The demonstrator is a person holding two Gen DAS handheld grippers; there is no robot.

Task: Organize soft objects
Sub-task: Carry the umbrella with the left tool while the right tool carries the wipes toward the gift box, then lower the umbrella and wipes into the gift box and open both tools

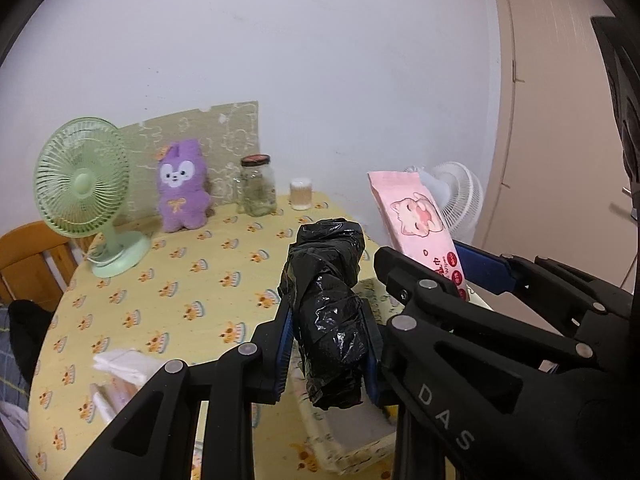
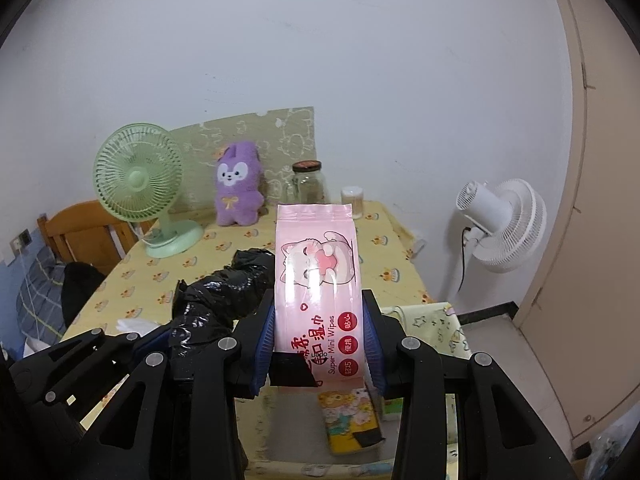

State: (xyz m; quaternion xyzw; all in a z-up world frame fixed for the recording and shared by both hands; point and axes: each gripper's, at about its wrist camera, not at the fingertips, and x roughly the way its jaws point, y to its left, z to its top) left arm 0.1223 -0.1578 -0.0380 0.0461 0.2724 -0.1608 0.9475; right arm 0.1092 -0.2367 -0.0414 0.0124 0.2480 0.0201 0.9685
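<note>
Left gripper clamped on a black plastic bag roll, pinched near its lower half, upper end jutting up past the fingertips. Right gripper clenched on a pink wipes pack, gripped at the lower end, standing upright above the pads. Both held side by side over a fabric bin at the near edge of the yellow tablecloth.
</note>
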